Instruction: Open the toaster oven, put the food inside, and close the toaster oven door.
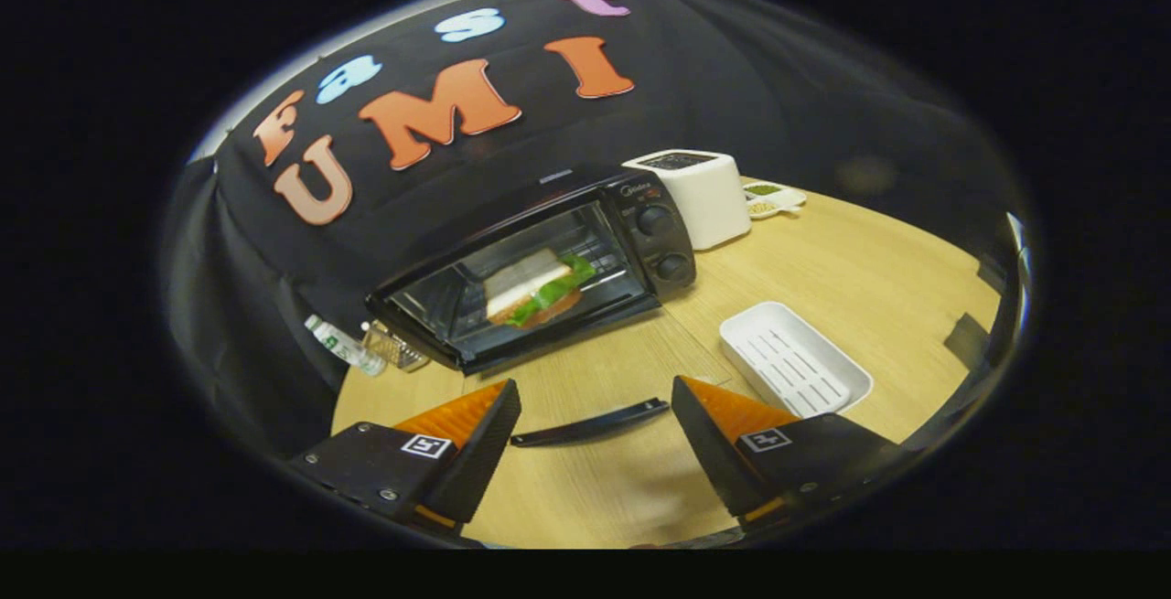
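1. The gripper (595, 382) has two wedge-shaped fingers (457, 416), each broad at the base and narrowing to a blunt tip.
2. The inner face of each finger is a flat pad with fine crosswise ribbing; the outer faces are smooth and sloped.
3. Each finger sits on a flat, angular mounting plate (366, 466) with a matte finish.
4. Each plate carries a small square marker (426, 445): white, with a black blocky pattern inside.
5. Small round screws (359, 428) sit near the corners of the left plate; one shows on the right plate too.
6. The fingers stand apart, pressing on nothing.
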A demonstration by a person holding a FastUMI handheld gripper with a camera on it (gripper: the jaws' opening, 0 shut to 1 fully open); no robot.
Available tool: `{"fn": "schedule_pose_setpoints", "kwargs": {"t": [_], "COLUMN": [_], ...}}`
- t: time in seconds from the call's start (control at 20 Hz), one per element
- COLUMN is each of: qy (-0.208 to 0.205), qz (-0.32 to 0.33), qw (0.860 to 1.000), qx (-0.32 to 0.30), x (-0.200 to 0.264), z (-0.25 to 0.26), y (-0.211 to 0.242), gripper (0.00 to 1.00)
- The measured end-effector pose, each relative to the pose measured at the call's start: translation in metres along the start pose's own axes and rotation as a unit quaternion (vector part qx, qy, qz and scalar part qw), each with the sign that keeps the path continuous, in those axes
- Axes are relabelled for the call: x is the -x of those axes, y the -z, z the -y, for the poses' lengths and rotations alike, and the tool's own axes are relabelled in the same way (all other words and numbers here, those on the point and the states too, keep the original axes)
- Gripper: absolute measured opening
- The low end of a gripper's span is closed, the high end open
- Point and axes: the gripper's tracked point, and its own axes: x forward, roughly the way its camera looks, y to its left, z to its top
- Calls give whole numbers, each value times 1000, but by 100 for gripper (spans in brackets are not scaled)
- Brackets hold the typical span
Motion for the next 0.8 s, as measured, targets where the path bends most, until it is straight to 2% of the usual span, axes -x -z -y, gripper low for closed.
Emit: {"fn": "schedule_pose_setpoints", "kwargs": {"t": [0.25, 0.65, 0.8], "qy": [26, 31, 28], "qz": [-34, -89, -95], "qw": [992, 974, 970], "qx": [120, 208, 220], "x": [4, -35, -48], "z": [19, 15, 7], "y": [37, 79, 82], "gripper": [99, 99, 100]}}
